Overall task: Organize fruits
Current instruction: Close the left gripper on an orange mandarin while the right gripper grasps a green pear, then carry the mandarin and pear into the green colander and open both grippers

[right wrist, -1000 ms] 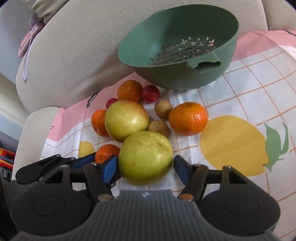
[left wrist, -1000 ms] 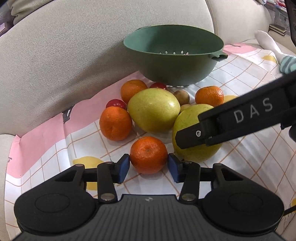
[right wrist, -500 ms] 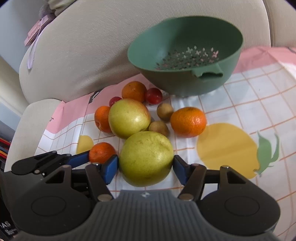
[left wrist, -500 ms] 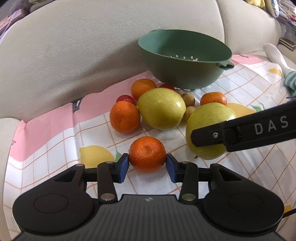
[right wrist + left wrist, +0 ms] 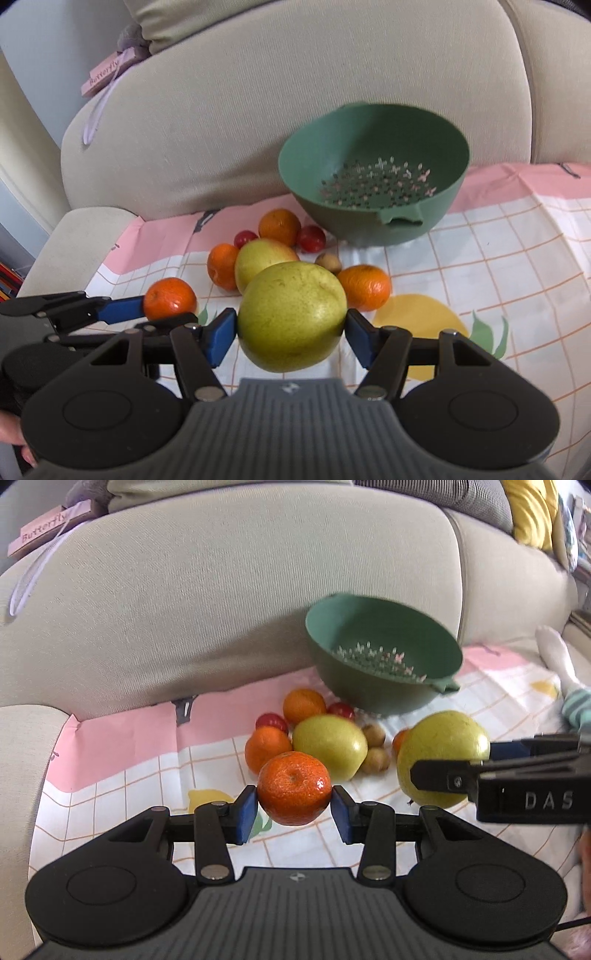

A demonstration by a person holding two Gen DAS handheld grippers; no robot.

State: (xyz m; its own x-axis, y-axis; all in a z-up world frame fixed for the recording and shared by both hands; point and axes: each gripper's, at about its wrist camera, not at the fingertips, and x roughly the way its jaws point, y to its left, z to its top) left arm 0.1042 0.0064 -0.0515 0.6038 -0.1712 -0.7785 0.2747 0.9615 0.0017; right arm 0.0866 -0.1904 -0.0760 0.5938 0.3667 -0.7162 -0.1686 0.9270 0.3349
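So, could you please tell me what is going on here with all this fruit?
A person is sorting fruit with a pair of handheld tongs. The left tongs are shut on a mandarin, and the right tongs are shut on a large green pear. Both fruits appear lifted above the checked cloth. The green colander behind sits empty, tilted against the sofa, and other fruits lie on the cloth in front of it.
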